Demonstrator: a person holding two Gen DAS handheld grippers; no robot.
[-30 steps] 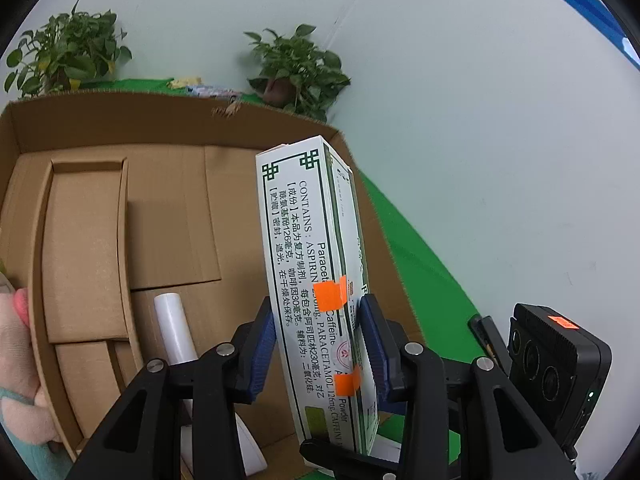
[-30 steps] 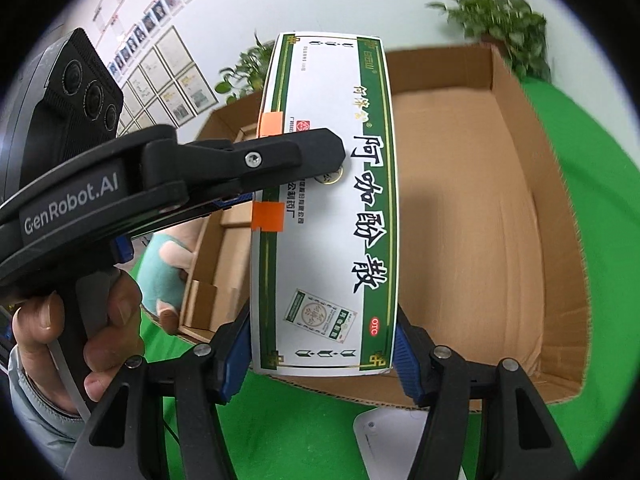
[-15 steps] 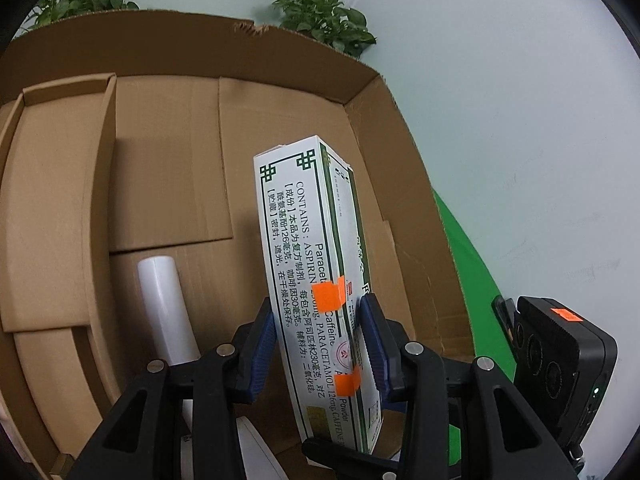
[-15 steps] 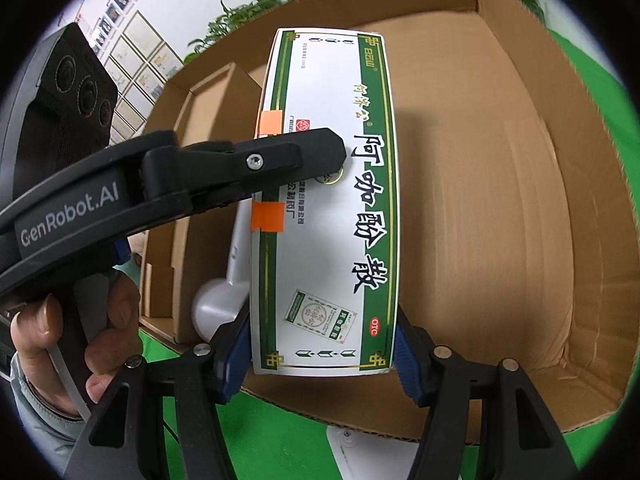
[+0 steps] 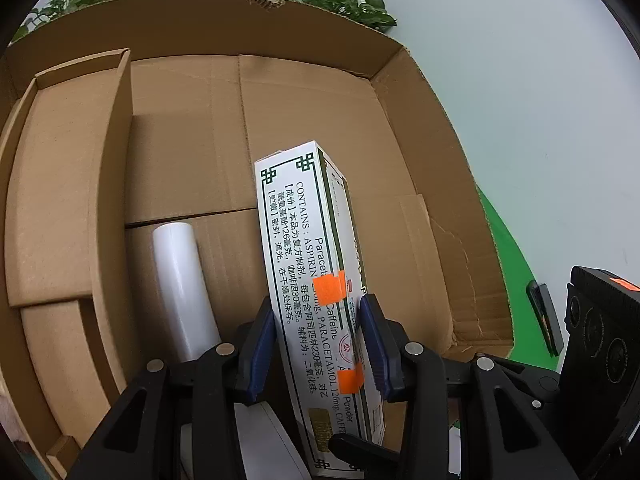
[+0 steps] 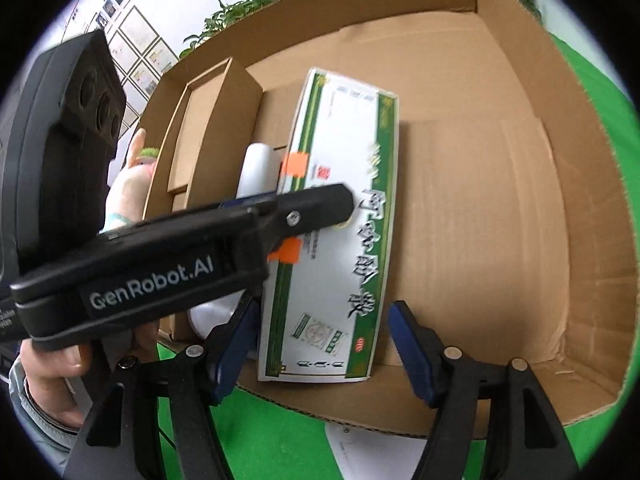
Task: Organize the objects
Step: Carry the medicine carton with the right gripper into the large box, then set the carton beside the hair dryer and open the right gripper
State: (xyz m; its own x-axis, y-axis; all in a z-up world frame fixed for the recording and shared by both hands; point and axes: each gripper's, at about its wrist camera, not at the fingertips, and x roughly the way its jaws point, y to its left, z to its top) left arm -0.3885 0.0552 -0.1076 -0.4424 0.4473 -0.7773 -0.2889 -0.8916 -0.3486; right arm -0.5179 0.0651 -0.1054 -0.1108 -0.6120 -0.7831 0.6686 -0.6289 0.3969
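1. Since a second ago, the white-and-green cardboard medicine box (image 5: pixel 308 280) has been lowered into the open brown corrugated cardboard carton (image 5: pixel 312 128).
2. The right gripper (image 6: pixel 324 344) has just been opening; its blue-padded fingers (image 6: pixel 408 344) are seen apart from the box between them.
3. The left gripper (image 5: pixel 318 344) is clamped on the box's narrow sides.
4. "PARACETAMOL", "ASPIRIN" and "OTC" can be read on the box; "GenRobot.AI" is printed on the left gripper.
5. A smooth white cylindrical bottle (image 5: pixel 182 284) lies just beside the box.
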